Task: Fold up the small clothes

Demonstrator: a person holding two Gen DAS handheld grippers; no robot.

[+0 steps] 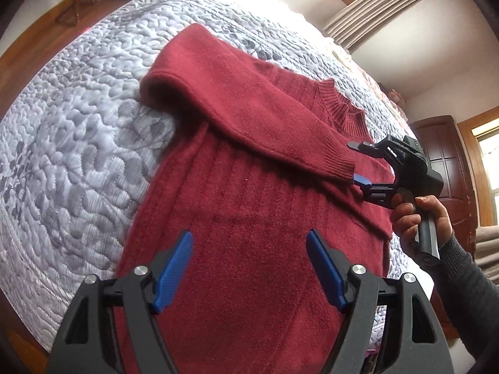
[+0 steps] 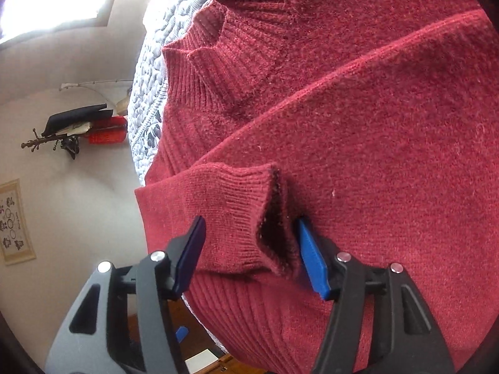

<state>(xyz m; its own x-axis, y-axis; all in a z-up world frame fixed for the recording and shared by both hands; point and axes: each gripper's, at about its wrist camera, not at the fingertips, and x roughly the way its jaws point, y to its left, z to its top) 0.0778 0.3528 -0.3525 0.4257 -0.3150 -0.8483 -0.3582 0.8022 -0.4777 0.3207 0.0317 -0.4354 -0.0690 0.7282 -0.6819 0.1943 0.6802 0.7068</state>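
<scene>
A dark red knit sweater (image 1: 249, 193) lies flat on the bed, collar (image 1: 346, 109) at the far right. One sleeve (image 1: 237, 99) is folded across the chest, and its ribbed cuff (image 1: 340, 159) ends near the right edge. My left gripper (image 1: 249, 249) hovers open over the lower body of the sweater, with nothing between its blue pads. A hand holds my right gripper (image 1: 358, 163) at the cuff. In the right wrist view the right gripper (image 2: 249, 258) is open, with the cuff (image 2: 237, 212) lying between its fingers, unclamped.
A grey quilted bedspread (image 1: 78, 131) covers the bed around the sweater. A dark wooden wardrobe (image 1: 449, 155) and curtains (image 1: 383, 3) stand beyond the far side. The person's sleeve (image 1: 467, 286) comes in from the right. A wall rack (image 2: 71, 131) with dark items hangs past the bed's edge.
</scene>
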